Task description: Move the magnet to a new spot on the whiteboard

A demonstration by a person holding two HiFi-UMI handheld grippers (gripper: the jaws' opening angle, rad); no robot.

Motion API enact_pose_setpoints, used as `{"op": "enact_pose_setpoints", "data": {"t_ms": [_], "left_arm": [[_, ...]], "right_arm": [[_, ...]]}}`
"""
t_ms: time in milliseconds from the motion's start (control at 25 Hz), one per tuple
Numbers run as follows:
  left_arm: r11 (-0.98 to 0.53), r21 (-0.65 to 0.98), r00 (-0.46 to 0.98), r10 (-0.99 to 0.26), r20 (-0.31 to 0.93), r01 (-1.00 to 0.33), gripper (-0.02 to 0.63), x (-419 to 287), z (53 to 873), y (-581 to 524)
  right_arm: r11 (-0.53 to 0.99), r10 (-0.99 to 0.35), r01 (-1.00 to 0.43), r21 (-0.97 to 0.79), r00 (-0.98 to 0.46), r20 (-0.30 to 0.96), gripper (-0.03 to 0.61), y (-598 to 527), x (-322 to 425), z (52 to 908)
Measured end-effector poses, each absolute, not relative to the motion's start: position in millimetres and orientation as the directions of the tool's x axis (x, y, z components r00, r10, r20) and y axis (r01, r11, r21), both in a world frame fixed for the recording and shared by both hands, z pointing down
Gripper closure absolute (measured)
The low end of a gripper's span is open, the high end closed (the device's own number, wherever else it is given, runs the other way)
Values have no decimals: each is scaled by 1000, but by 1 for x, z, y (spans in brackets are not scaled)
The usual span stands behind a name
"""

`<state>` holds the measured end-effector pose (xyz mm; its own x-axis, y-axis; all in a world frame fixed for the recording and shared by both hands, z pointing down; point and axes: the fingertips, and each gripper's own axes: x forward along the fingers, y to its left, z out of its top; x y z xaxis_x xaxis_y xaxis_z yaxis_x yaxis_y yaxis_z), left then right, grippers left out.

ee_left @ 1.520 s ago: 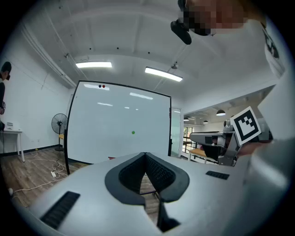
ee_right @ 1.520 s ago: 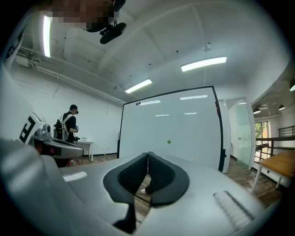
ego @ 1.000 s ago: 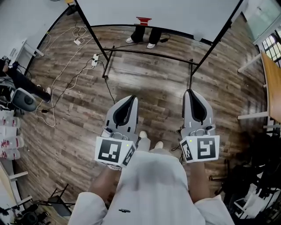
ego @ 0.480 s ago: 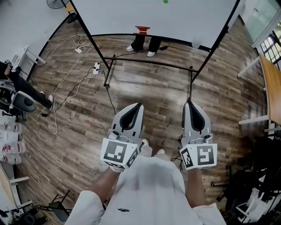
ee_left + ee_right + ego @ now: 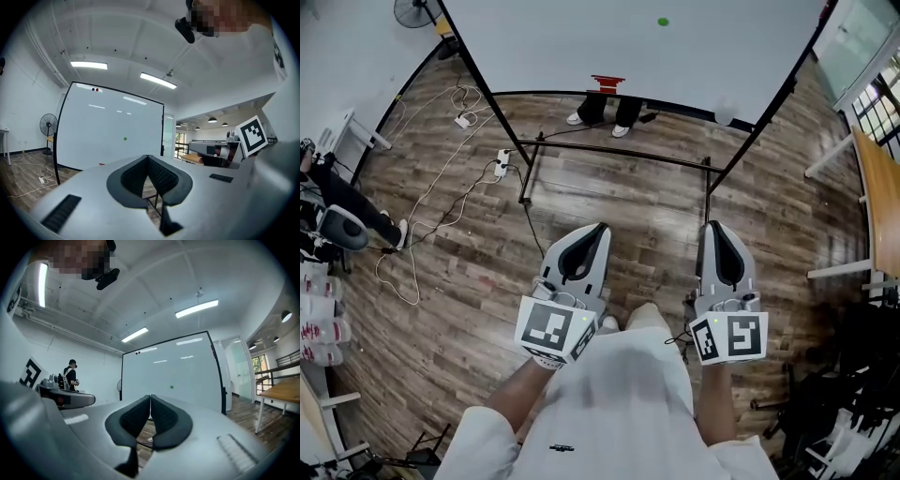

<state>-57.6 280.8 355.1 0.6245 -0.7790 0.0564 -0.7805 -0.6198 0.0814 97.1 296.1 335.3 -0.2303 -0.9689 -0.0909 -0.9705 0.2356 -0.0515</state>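
Note:
A small green magnet [image 5: 663, 22] sticks to the big white whiteboard [image 5: 581, 47] on a black stand, far ahead of me. Both grippers are held low in front of my body, well short of the board. My left gripper [image 5: 598, 228] is shut with nothing between its pads. My right gripper [image 5: 718, 225] is also shut and empty. In the left gripper view the magnet [image 5: 125, 138] shows above the closed left gripper [image 5: 148, 157]. In the right gripper view the magnet [image 5: 171, 386] sits just right of and above the closed right gripper [image 5: 150, 397].
The stand's crossbar [image 5: 619, 155] runs over the wooden floor between me and the board. A red object [image 5: 607, 82] and someone's shoes [image 5: 600, 117] show under the board. Cables and a power strip [image 5: 502, 159] lie left, a wooden table [image 5: 877, 187] stands right, a person [image 5: 71, 373] stands at the left.
The whiteboard has come lower and closer in the head view, and the green magnet has come into sight. Both grippers stay shut and empty in front of me.

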Motion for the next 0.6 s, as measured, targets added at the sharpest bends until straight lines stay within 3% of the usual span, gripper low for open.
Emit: {"op": "enact_pose_setpoints", "data": {"t_ms": [600], "left_arm": [[-596, 64, 599, -797, 72, -801, 607, -26, 361, 74]], "right_arm": [[225, -971, -973, -55, -219, -92, 569, 85, 144, 340]]}}
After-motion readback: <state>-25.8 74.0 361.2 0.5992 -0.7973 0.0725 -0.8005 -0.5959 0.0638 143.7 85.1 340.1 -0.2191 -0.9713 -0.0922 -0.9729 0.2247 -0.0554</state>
